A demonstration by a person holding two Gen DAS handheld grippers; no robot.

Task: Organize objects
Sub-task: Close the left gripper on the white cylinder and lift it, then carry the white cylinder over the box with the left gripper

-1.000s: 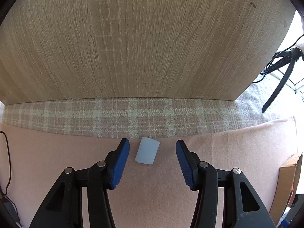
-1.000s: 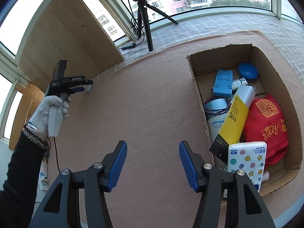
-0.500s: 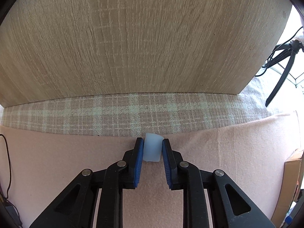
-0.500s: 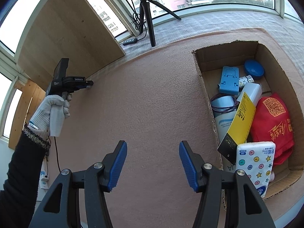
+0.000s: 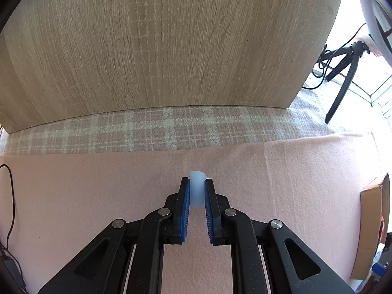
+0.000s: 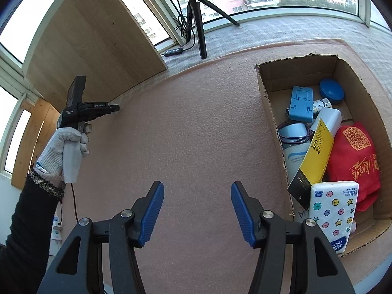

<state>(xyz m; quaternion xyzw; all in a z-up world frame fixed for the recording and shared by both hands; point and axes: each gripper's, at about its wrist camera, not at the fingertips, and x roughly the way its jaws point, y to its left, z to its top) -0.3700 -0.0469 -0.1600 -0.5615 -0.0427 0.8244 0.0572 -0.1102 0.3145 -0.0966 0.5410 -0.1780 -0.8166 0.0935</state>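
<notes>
My left gripper [image 5: 196, 183] is shut on a small pale translucent block [image 5: 196, 191] and holds it over the pink felt mat [image 5: 73, 196]. In the right wrist view the left gripper [image 6: 115, 109] shows at the far left, held by a gloved hand; the block is too small to make out there. My right gripper [image 6: 197, 210] is open and empty above the mat [image 6: 196, 134]. A cardboard box [image 6: 269, 103] at the right holds a blue stand [image 6: 300, 106], a blue round lid [image 6: 331, 93], a red pouch [image 6: 352, 156], a yellow-black pack [image 6: 313, 161] and a tissue pack [image 6: 333, 210].
A wooden panel [image 5: 159, 49] stands behind the mat, with plaid cloth [image 5: 147, 132] at its foot. A black tripod [image 6: 198, 24] and a power strip [image 6: 174, 52] sit near the window. The box's corner [image 5: 372, 220] shows at right in the left wrist view.
My left gripper closed on the pale block and then drew it back from the plaid cloth's edge. The right gripper stayed open and shifted slightly.
</notes>
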